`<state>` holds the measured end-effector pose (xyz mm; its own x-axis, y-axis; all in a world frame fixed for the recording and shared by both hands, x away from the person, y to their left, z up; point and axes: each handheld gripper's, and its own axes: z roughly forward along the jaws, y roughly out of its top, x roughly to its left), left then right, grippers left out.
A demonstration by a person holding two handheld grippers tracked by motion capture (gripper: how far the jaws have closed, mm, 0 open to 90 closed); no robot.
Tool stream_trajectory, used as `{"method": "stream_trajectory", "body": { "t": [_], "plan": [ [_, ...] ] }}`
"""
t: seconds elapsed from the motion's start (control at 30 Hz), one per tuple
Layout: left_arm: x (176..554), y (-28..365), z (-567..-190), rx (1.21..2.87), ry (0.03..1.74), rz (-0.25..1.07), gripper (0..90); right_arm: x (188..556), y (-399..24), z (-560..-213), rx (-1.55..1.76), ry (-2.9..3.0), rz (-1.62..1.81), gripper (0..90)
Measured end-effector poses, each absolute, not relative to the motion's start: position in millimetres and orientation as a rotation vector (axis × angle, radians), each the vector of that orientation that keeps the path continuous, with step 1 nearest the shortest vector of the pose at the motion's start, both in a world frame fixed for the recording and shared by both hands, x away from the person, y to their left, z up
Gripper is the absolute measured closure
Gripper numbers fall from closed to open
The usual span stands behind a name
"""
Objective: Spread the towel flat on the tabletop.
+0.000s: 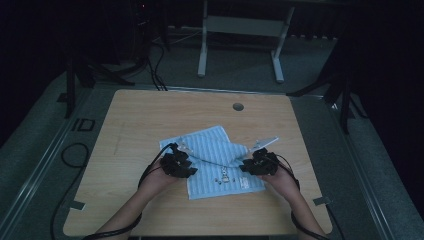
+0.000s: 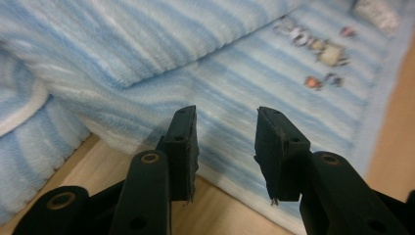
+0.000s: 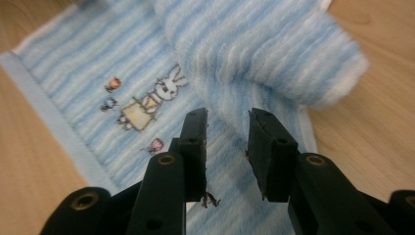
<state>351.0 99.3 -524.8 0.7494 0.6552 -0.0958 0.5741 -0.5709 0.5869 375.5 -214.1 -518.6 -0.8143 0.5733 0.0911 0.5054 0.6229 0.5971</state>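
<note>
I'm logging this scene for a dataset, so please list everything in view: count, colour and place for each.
towel: one, light blue with white stripes and a small rabbit print, partly folded over itself, at the middle of the table.
table: one, light wood, with a round hole near its far edge.
desk frame: one, pale grey, on the floor beyond the table.
cables: several, black, on the floor beyond the table and at its left.
left gripper: one, black, over the towel's left edge, fingers apart with nothing between them.
right gripper: one, black, over the towel's right side, fingers apart, nothing gripped.
</note>
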Motion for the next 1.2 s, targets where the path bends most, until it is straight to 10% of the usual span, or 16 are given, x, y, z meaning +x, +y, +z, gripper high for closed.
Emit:
{"method": "stream_trajectory", "body": {
  "t": [1.2],
  "plan": [
    [467,75,-539,2.367,0.944,0.267,59.8,449,-204,-534,1.018,2.668,0.805,62.9]
  ]
}}
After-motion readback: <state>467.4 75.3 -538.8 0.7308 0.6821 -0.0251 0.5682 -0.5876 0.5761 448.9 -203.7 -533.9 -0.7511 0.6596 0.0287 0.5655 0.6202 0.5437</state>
